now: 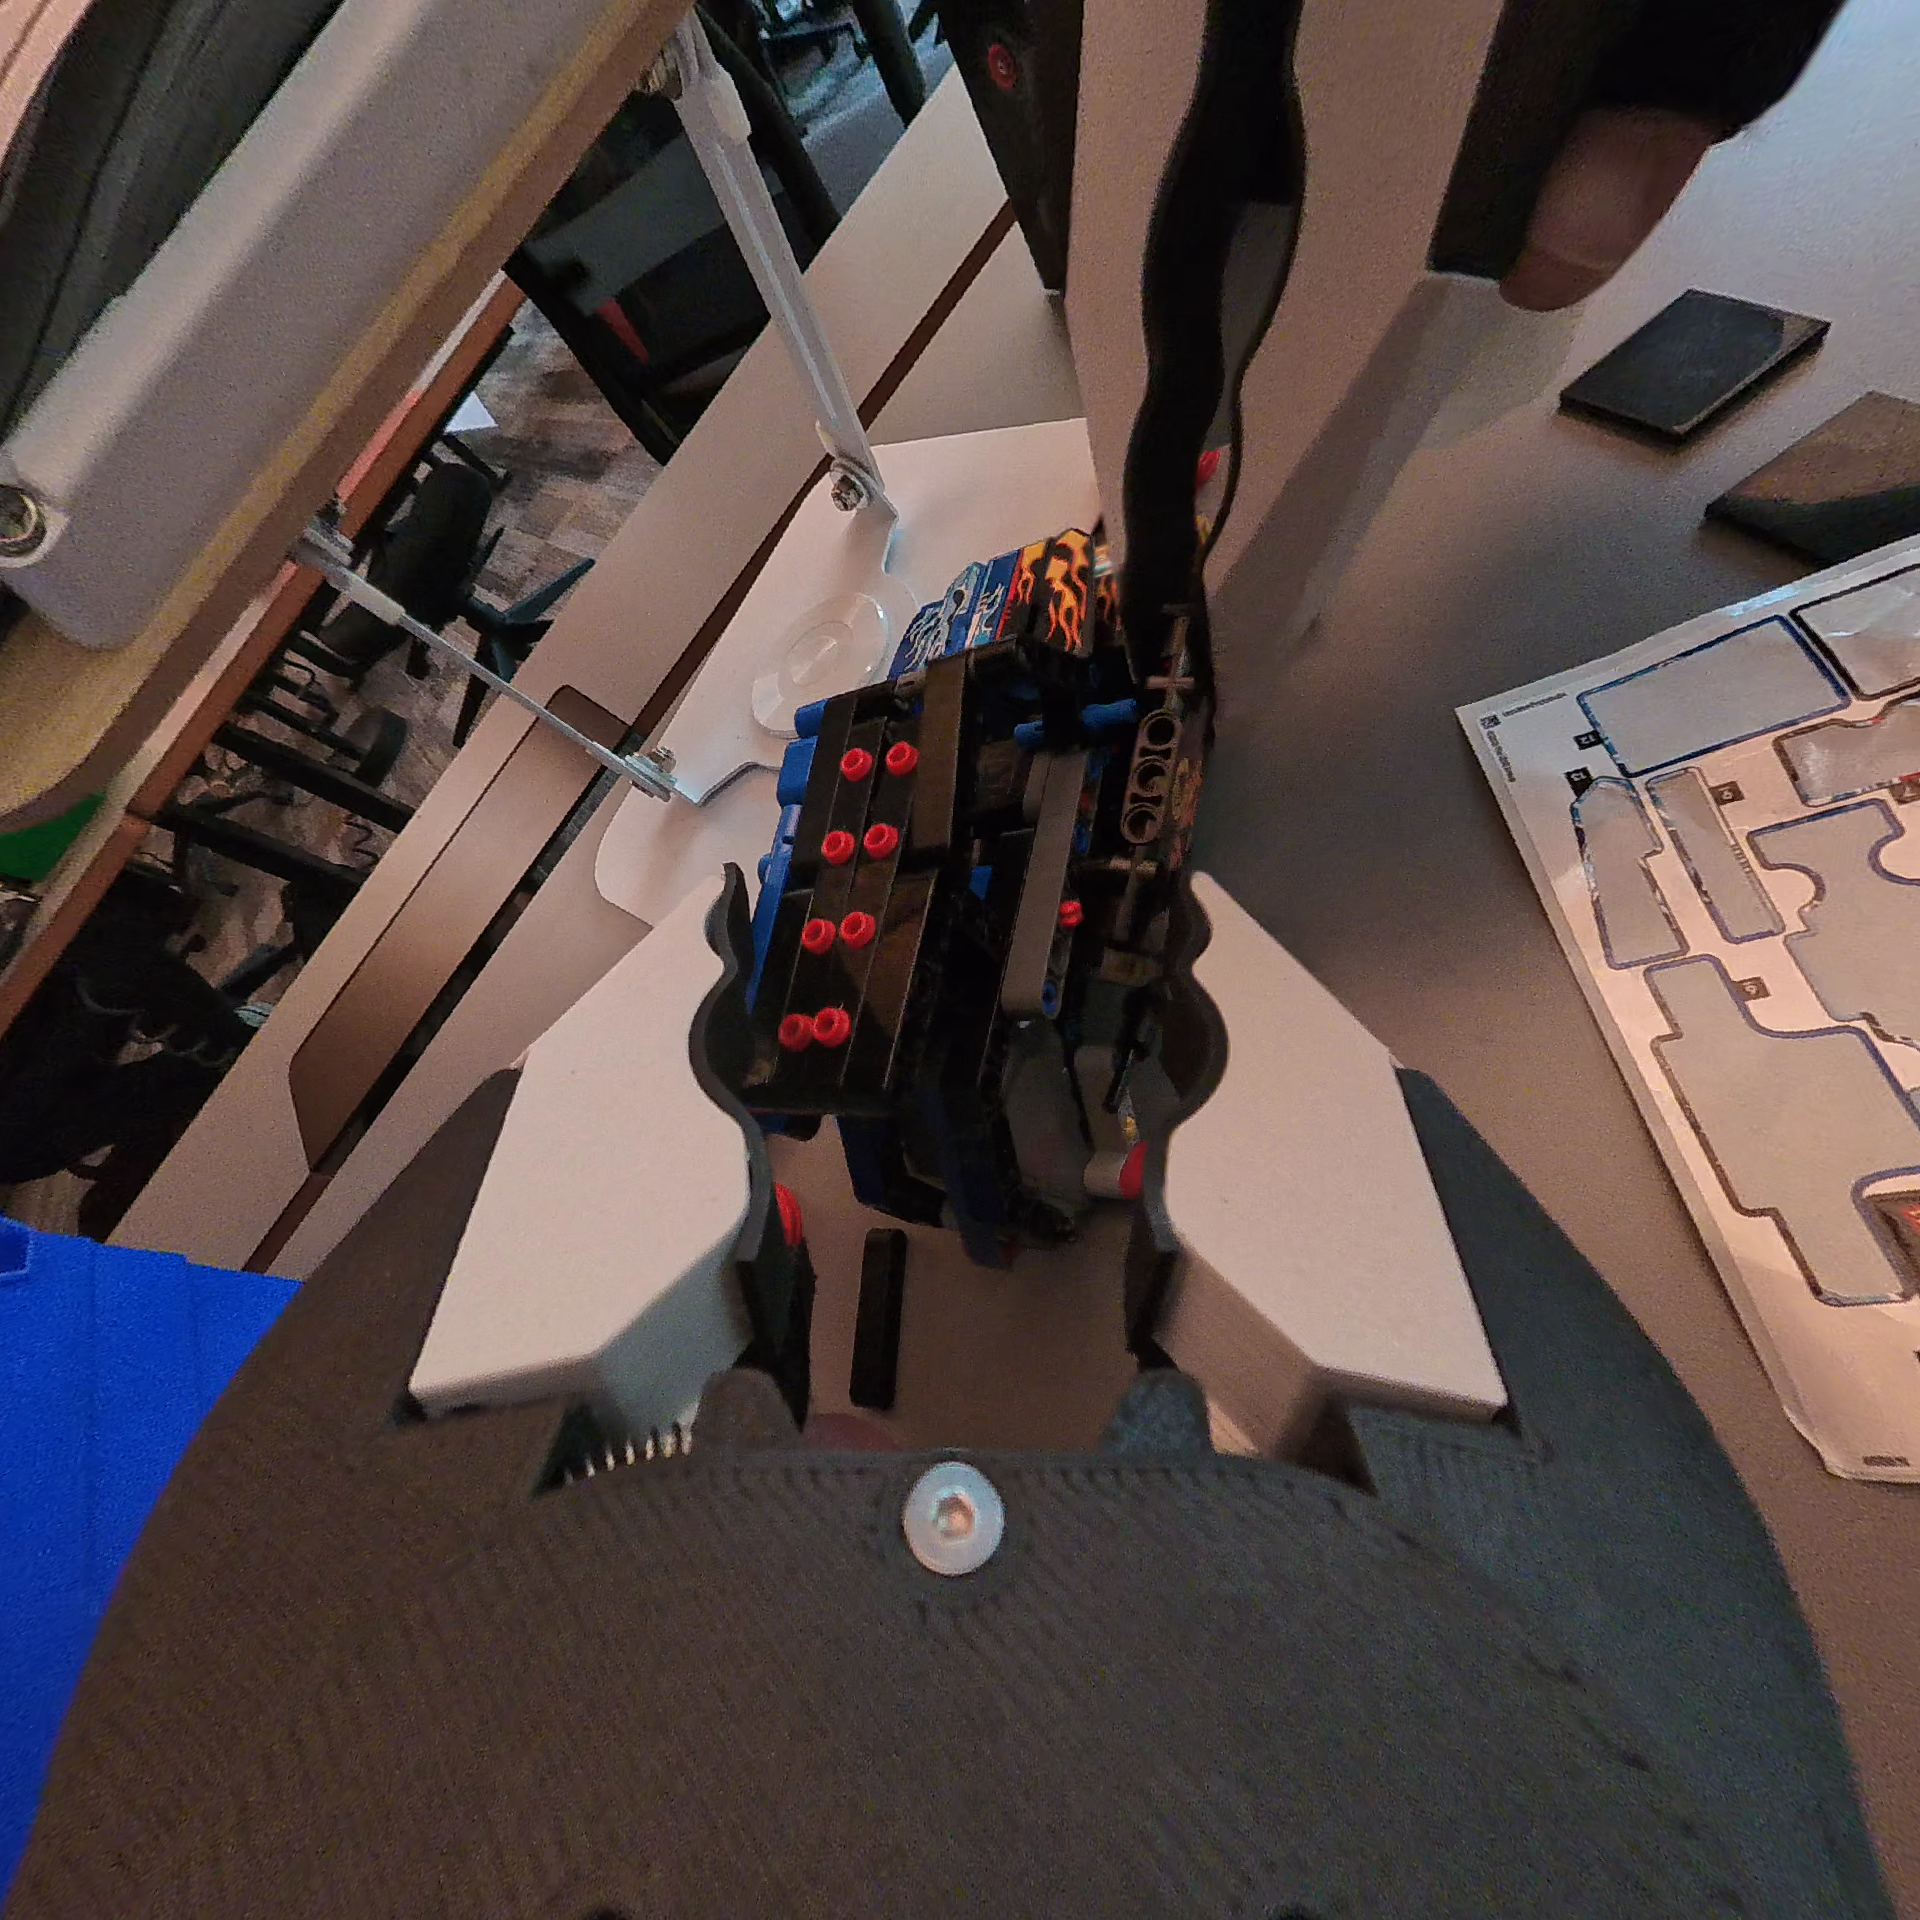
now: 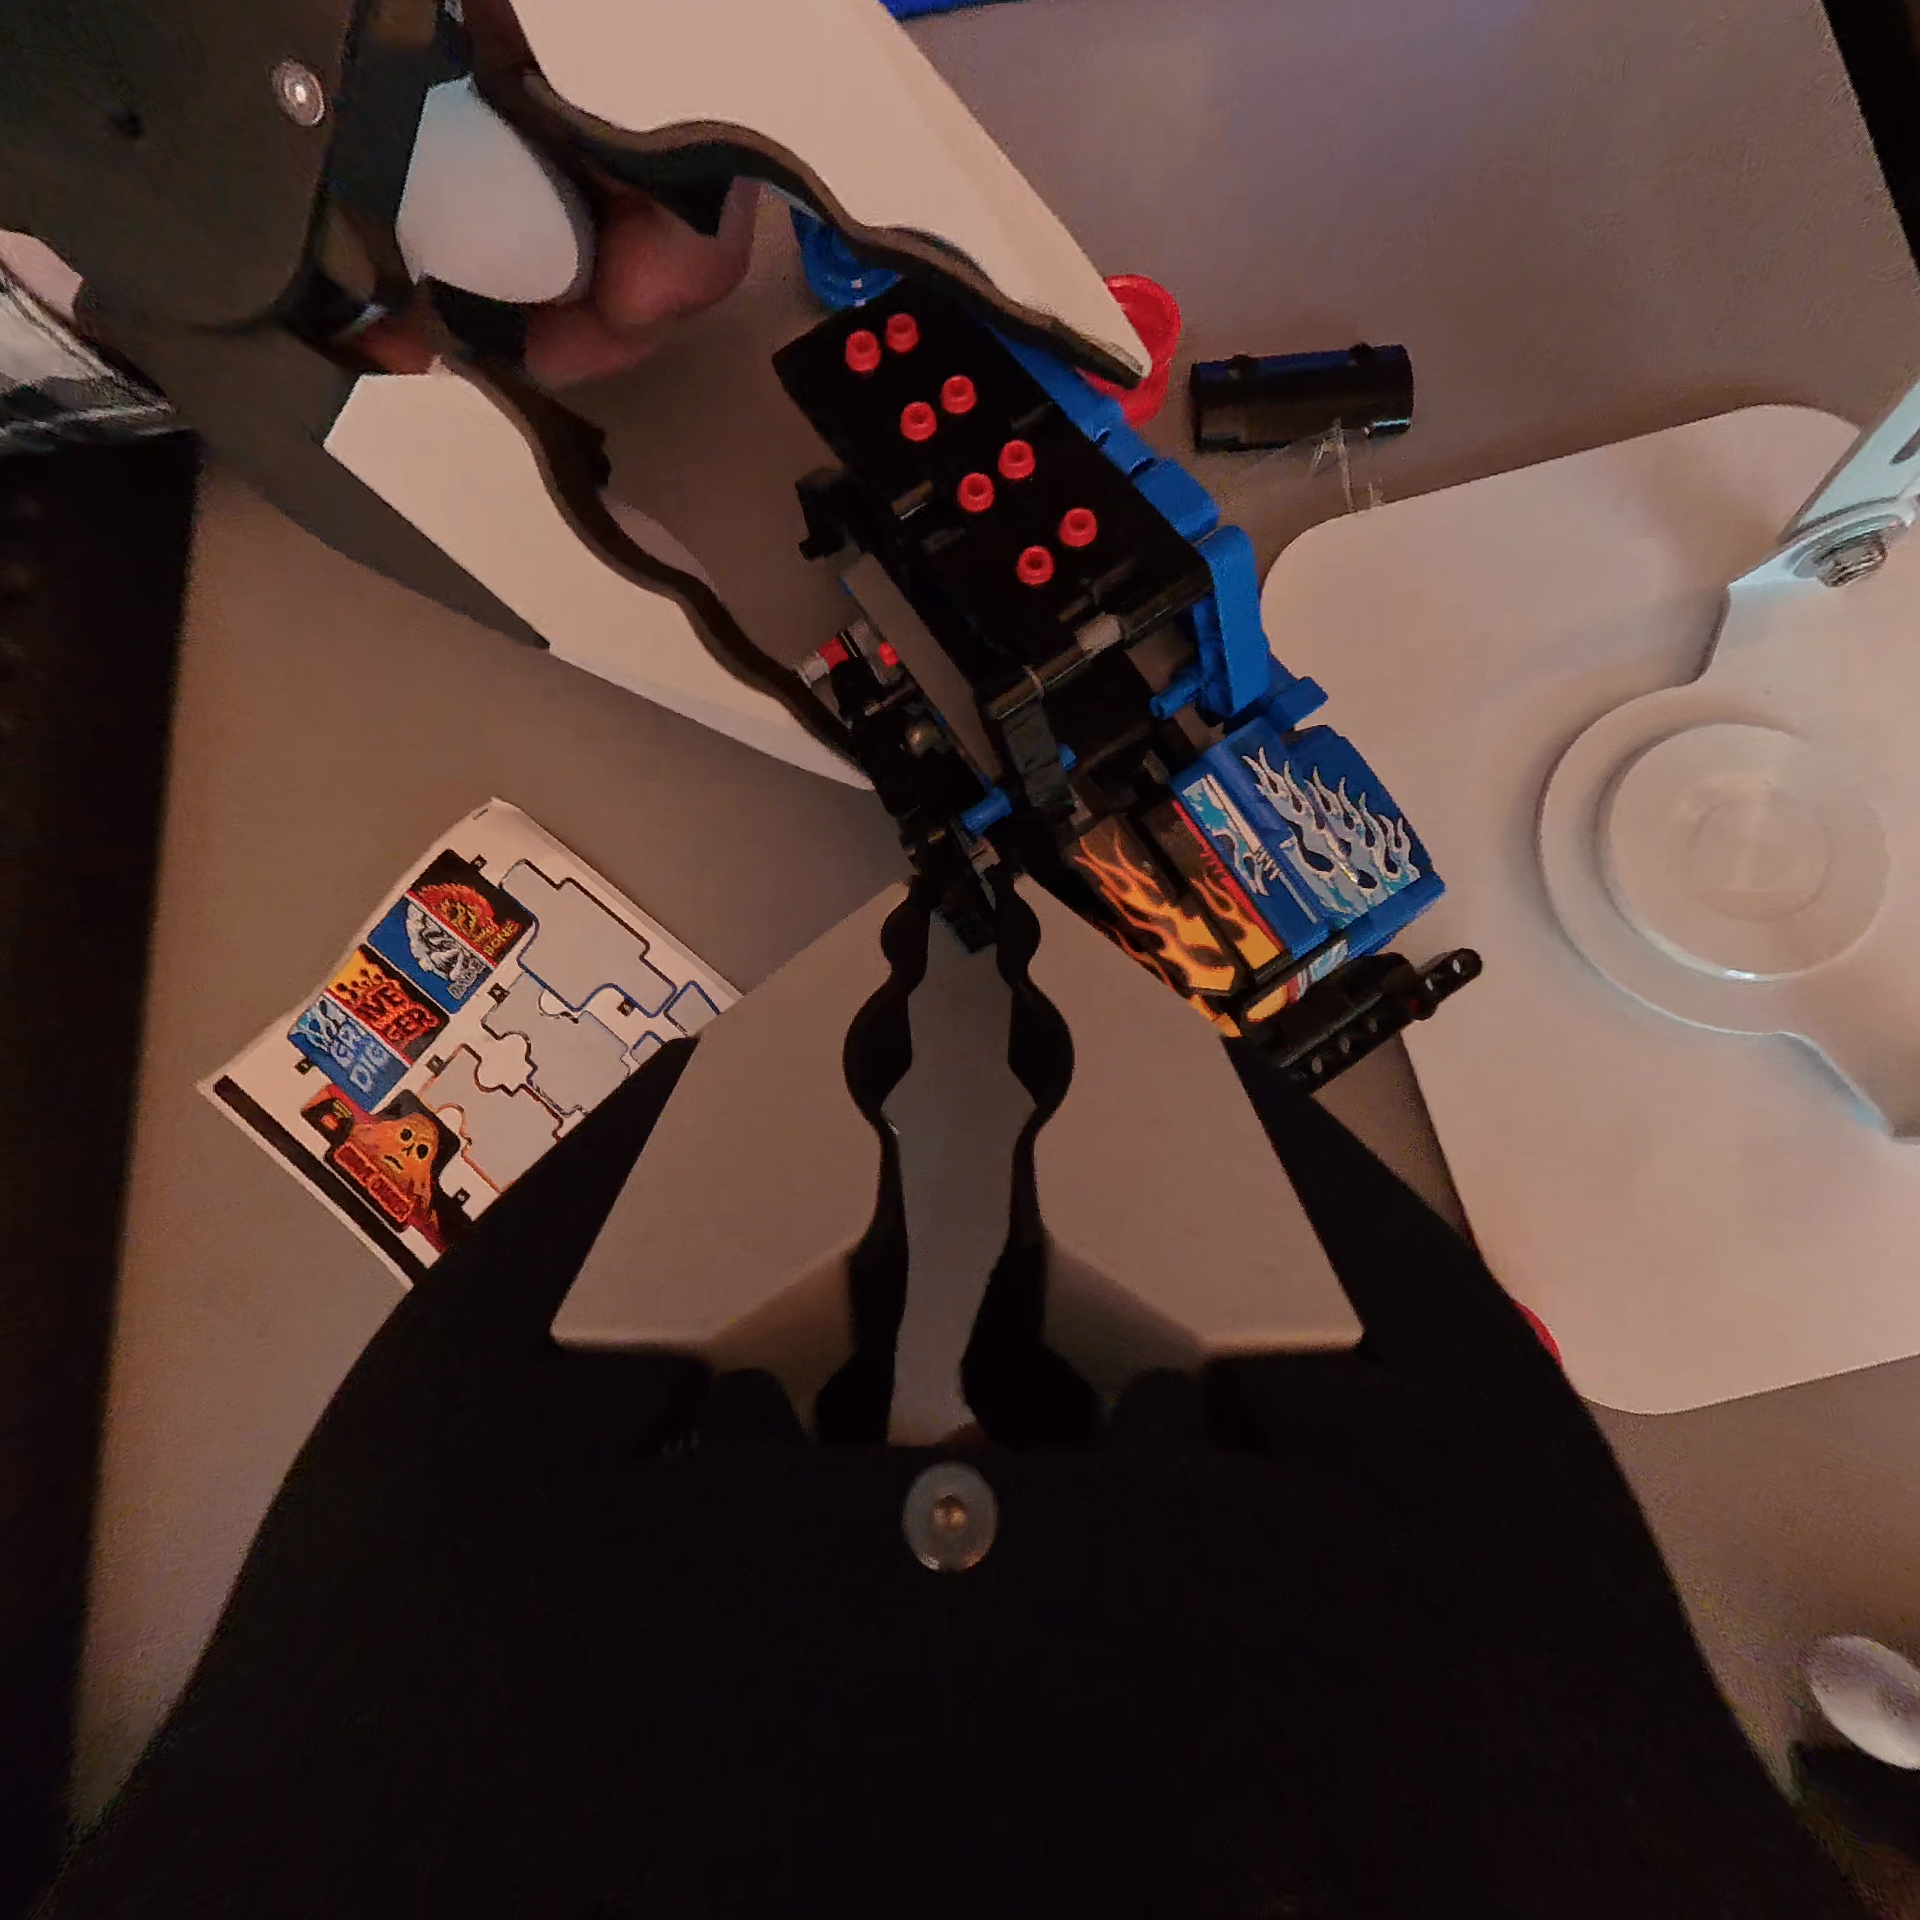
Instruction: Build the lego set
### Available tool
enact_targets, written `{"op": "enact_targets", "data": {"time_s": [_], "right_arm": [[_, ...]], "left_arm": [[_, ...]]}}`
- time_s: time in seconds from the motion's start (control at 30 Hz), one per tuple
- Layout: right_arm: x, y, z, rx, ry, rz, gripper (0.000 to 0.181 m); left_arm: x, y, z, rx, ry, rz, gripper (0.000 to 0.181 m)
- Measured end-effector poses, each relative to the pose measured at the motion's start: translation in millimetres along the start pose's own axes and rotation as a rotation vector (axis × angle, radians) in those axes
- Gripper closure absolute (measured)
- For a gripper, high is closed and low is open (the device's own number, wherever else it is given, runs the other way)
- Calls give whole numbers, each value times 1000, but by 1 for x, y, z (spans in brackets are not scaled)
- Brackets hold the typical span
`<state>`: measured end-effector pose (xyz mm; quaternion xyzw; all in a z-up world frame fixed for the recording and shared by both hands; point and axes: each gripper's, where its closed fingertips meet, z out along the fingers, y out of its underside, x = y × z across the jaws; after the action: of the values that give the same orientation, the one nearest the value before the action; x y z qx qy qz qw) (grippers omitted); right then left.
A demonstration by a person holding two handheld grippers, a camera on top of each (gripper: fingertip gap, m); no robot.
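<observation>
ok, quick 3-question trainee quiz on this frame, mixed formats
1. True or false: the left gripper has its jaws closed around the lego model.
2. What sticks up from the model's black panel? A) red pins B) yellow wheels C) green tiles
3. Fill in: the right gripper pinches the model at a thin ___ part beside the flame-decal pieces.

Key: 1 true. 2 A, red pins. 3 black. The sticker sheet lies on the table, untouched.
</observation>
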<state>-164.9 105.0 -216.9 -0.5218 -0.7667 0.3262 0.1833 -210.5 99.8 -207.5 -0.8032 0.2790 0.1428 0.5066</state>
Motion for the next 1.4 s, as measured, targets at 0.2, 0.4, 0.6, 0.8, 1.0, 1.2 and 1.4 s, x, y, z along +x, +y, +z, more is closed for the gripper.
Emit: {"op": "enact_targets", "data": {"time_s": [0.2, 0.4, 0.6, 0.8, 1.0, 1.2, 1.4], "right_arm": [[2, 1, 3, -21, -10, 54, 170], [-1, 2, 2, -48, -19, 81, 171], [2, 0, 3, -14, -29, 136, 170], [1, 0, 4, -20, -31, 143, 171], [0, 0, 4, -23, -43, 188, 171], [5, -2, 5, -22, 1, 181, 170], [5, -2, 6, -13, -3, 179, 170]], "left_arm": [[0, -1, 1, -18, 6, -3, 101], [0, -1, 1, -29, 17, -7, 100], [0, -2, 3, -34, 19, -3, 100], [-1, -2, 5, -35, 24, 1, 99], [-1, -2, 5, -37, 38, -4, 99], [-3, -2, 7, -43, 38, 5, 99], [-4, -1, 8, -49, 47, 3, 99]]}}
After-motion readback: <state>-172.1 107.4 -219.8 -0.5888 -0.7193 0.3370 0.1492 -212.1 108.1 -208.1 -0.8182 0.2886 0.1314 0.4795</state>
